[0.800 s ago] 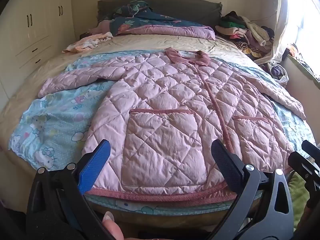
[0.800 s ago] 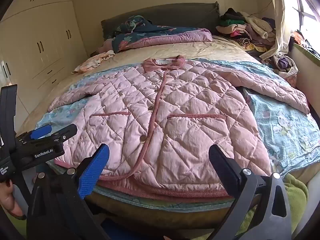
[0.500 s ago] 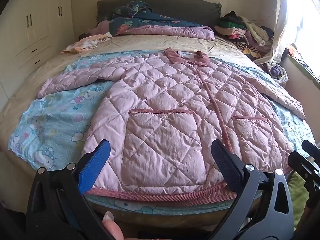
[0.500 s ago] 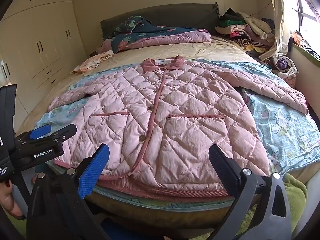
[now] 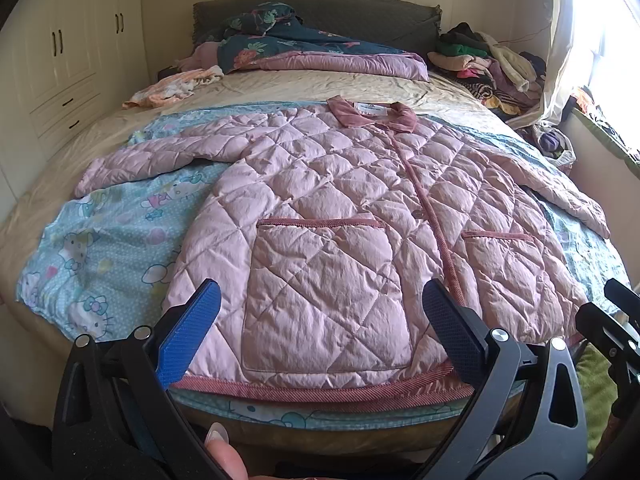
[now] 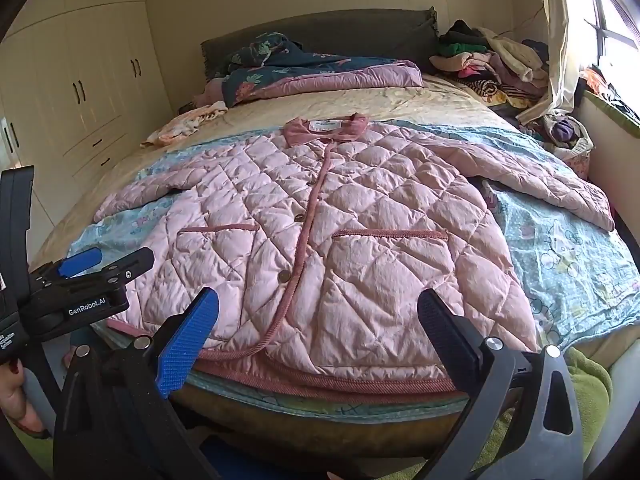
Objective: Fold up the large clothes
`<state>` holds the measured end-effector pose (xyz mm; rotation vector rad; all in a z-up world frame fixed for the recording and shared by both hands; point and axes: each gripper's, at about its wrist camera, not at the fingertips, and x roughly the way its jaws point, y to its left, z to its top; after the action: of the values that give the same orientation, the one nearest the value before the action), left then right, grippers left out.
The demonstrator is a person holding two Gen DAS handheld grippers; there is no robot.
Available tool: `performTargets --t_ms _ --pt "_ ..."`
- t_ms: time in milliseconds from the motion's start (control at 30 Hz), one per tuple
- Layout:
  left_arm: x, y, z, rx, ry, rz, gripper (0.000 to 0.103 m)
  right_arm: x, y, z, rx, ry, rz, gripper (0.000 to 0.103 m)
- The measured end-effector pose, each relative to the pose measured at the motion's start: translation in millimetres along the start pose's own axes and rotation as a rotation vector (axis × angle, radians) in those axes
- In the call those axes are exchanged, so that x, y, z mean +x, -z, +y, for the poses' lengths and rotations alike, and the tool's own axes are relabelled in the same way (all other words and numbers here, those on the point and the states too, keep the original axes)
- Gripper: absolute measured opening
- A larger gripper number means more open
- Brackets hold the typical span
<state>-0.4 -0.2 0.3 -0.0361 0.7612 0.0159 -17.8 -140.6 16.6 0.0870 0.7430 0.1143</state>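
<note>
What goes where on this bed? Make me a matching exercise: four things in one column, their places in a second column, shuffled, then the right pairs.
Things
1. pink quilted jacket
2. cartoon sheet
3. clothes pile
4. dark floral blanket

Places
A. heaped at the far corner near the window
B. bunched against the headboard
C. spread flat, front up, sleeves out to the sides
D. lying directly under the jacket

Pairs: 1-C, 2-D, 3-A, 4-B
</note>
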Motion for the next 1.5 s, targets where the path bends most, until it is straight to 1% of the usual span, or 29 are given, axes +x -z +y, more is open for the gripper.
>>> performTargets --t_ms 600,667,1200,1267,1467,1500 --pt "-0.1 0.0 -0.1 0.001 -0.001 -0.001 0.095 3.1 2.3 2.8 -0.003 0.002 0.001 0.099" --pt "-0.2 0.0 -0.1 0.001 0.0 0.0 0.095 -2.2 0.7 -1.1 -0.004 0.002 -0.001 0.099" --pt "-0.2 0.1 -0.1 0.002 0.0 0.001 0.095 3.2 0.7 -0.8 -0.002 0.002 0.0 0.099" --pt "-0.1 0.1 -0.1 0.002 -0.001 0.002 0.095 -1.3 -1.3 -3.4 -0.001 0.001 0.003 0.099" --pt "2.6 3.9 -2.1 0.001 0.001 0.009 0.095 4.9 2.3 -2.5 0.001 -0.001 0.007 0.099" --pt "2.4 -1.3 -3.2 0.002 -0.002 0.011 0.095 2.9 2.2 -2.7 0.002 -0.002 0.008 0.099"
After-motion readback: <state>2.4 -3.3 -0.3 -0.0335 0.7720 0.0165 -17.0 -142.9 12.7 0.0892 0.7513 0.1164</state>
